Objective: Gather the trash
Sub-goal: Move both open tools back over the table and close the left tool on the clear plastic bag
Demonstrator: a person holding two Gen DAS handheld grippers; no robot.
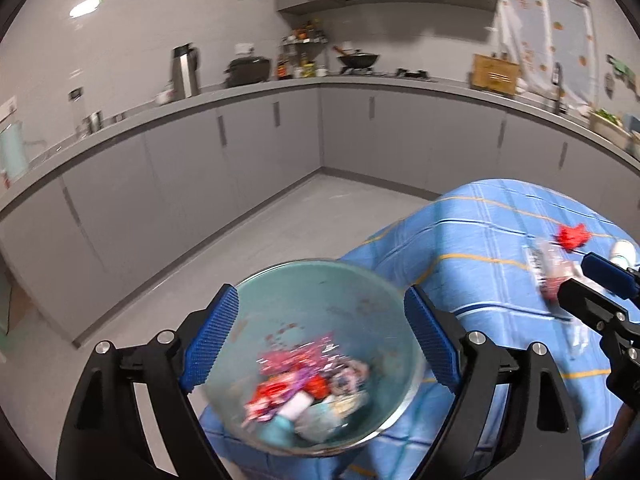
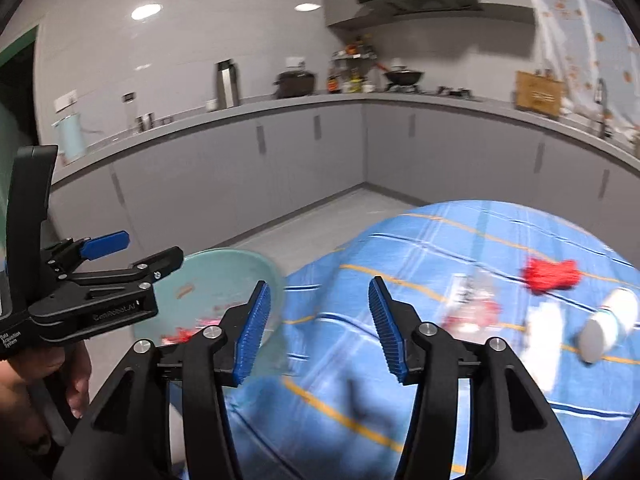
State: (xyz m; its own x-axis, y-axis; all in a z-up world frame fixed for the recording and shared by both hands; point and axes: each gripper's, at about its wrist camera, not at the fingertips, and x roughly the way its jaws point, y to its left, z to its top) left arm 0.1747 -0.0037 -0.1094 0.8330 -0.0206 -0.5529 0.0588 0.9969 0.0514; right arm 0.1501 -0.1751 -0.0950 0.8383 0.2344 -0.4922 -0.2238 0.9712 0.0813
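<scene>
1. Right gripper was spread and empty; the clear wrapper lay ahead-right on the blue tablecloth, nearer it.
2. Left gripper (also spread) straddled the trash bowl at the table's left edge.

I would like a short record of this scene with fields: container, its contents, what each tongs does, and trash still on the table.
container: bowl, at the table edge
contents: mixed wrappers, blurred
left tongs: open, fingers either side of the bowl
right tongs: open, empty, above the tablecloth
trash left: red scrap, clear packet, white cup
</scene>
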